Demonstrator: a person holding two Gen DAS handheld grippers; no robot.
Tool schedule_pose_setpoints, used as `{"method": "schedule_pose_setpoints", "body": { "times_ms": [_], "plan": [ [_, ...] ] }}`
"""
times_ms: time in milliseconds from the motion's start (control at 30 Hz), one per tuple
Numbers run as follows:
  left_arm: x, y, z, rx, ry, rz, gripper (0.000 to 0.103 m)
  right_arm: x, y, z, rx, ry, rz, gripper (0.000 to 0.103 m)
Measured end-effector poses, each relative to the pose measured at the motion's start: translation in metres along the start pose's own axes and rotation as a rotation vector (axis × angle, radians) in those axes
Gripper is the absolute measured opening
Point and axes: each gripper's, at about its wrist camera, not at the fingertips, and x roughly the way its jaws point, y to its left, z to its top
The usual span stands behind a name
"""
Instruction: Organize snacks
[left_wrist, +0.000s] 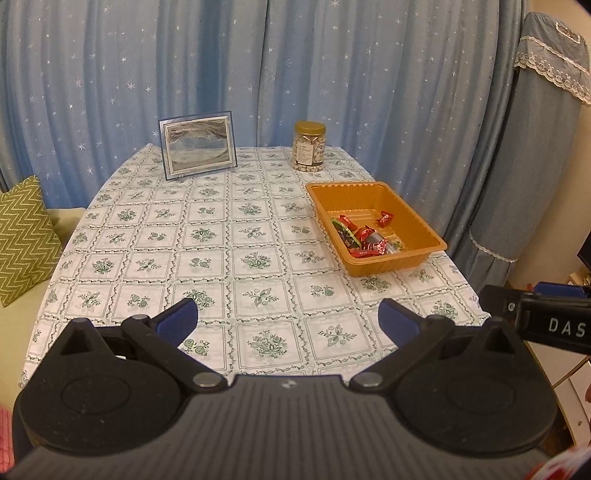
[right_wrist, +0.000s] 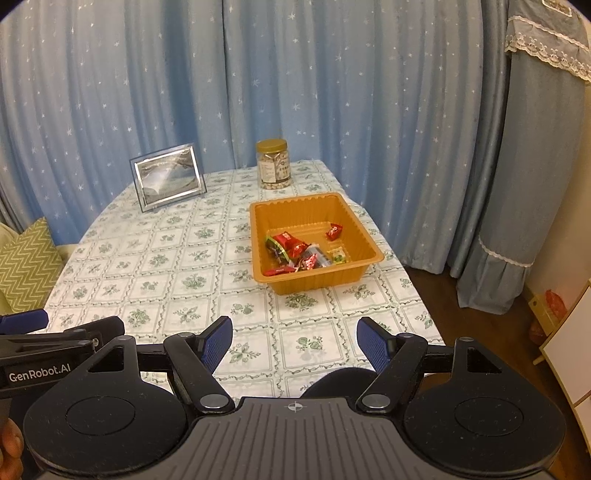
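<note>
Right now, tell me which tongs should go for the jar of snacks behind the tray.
Right, probably. The jar and orange tray sit toward the table's right side, nearly straight ahead of the right tongs, which are open and empty. The left tongs, also open, would have to reach across.

My left wrist camera looks forward and downward over my left gripper from the near edge of the table, facing the blue star-patterned curtain, with the orange snack tray well ahead to the right. My right wrist camera sits just beside it, aimed the same way over my right gripper, so the tray appears nearer the centre. Both views share the tablecloth, tray, picture frame, nut jar and curtain, and each catches the other gripper at its edge.
</note>
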Motion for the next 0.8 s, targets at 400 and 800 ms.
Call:
{"method": "schedule_pose_setpoints", "body": {
  "times_ms": [400, 800],
  "plan": [
    [0.0003, 0.0005, -0.0004, 0.001, 0.003, -0.005, 0.103, 0.0004, -0.001, 0.0, 0.002, 0.0, 0.002, 0.074],
    [0.0005, 0.0005, -0.0003, 0.002, 0.003, -0.006, 0.103, 0.0008, -0.0014, 0.0009, 0.005, 0.0, 0.002, 0.074]
  ]
}}
